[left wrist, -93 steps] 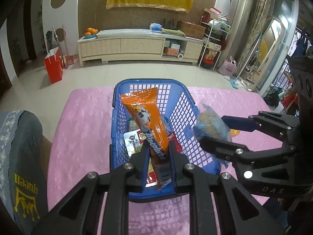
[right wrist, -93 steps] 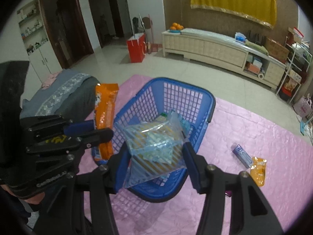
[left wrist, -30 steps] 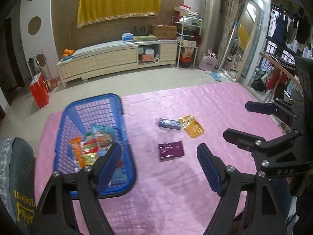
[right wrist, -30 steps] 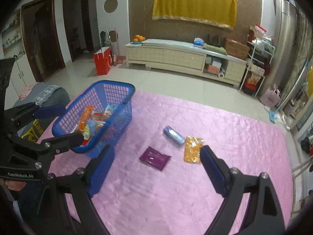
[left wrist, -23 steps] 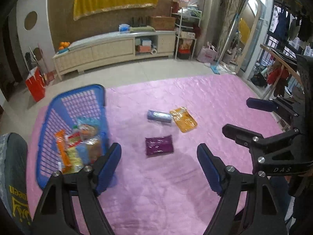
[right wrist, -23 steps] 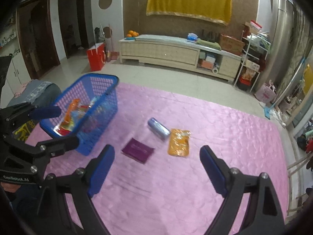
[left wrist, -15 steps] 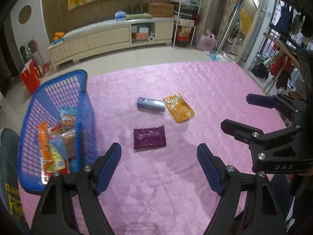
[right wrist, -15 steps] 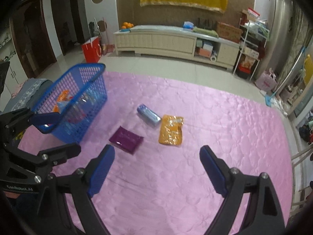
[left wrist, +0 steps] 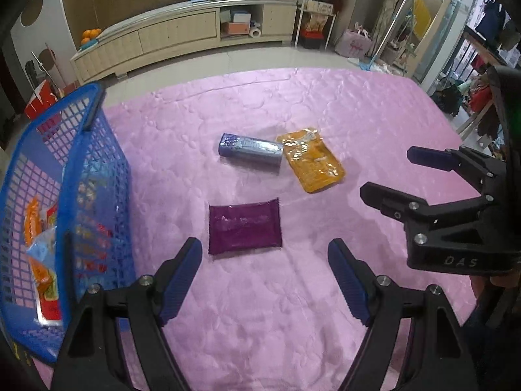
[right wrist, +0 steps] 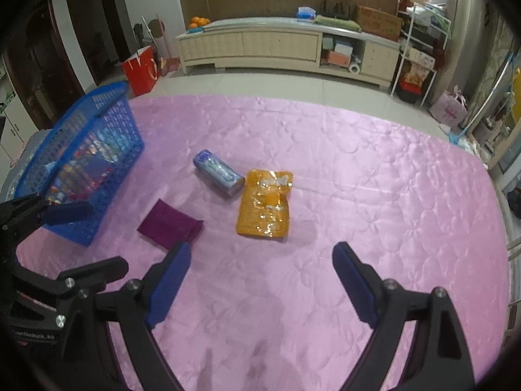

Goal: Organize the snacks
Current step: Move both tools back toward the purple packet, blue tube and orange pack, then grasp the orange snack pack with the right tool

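Three snacks lie on the pink cloth (left wrist: 260,309): a purple packet (left wrist: 245,225) (right wrist: 169,223), a blue-silver tube pack (left wrist: 250,148) (right wrist: 218,172) and an orange pouch (left wrist: 311,163) (right wrist: 265,206). The blue basket (left wrist: 97,150) (right wrist: 107,114) at the left holds several snack packs. My left gripper (left wrist: 265,260) is open and empty, hovering just short of the purple packet. My right gripper (right wrist: 262,265) is open and empty, above the cloth in front of the orange pouch. Each gripper shows at the edge of the other's view.
The cloth-covered table ends at its far edge, with tiled floor beyond. A long cream cabinet (right wrist: 280,49) lines the far wall, a red bag (right wrist: 141,70) stands on the floor, and a rack (right wrist: 420,55) stands at the right. A grey cushion sits behind the basket.
Both grippers let go of snacks into the basket earlier, then swung right and sank toward the cloth. The three loose snacks now look larger and closer. The basket has slid to the left edge.
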